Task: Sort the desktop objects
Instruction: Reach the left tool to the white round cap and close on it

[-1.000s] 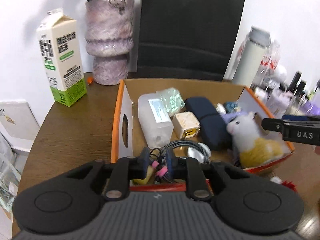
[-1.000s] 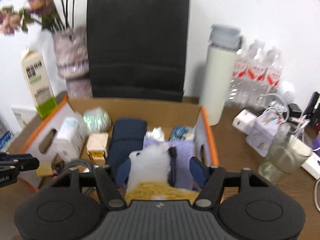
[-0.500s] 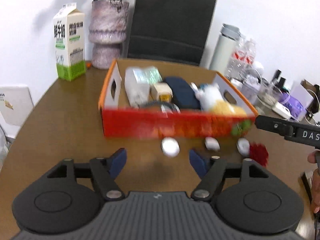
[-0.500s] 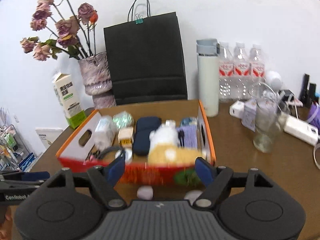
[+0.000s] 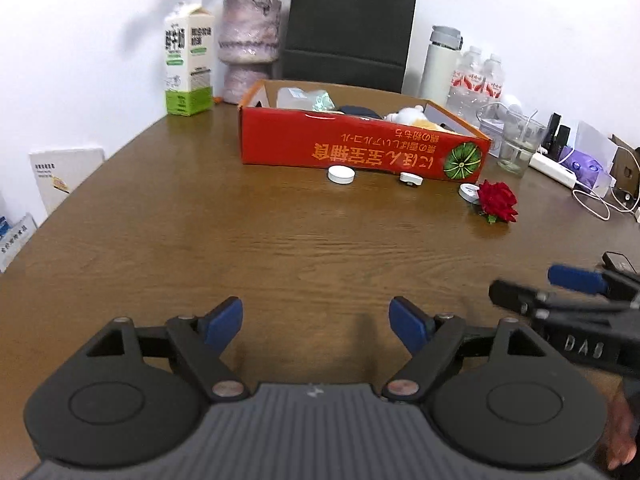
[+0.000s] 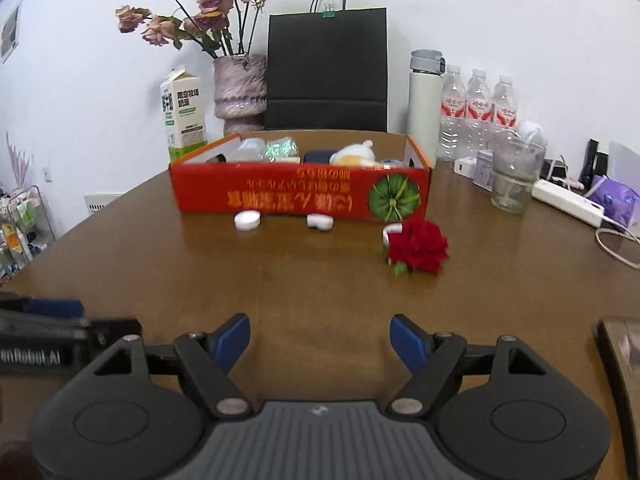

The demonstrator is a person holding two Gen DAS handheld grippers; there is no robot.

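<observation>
- red box sits mid table, well ahead of both ur grippers, w/ plush toy & other bits inside
- 3 white discs + red rose lie just in front of it
- ur left gripper: fingers spread wide, nothing held
- ur right gripper: same, spread & holding nothing

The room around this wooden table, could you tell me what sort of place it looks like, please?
Probably an office or meeting room: a large wooden table, a power strip with charging cables, and a black office chair against a plain white wall.
</observation>
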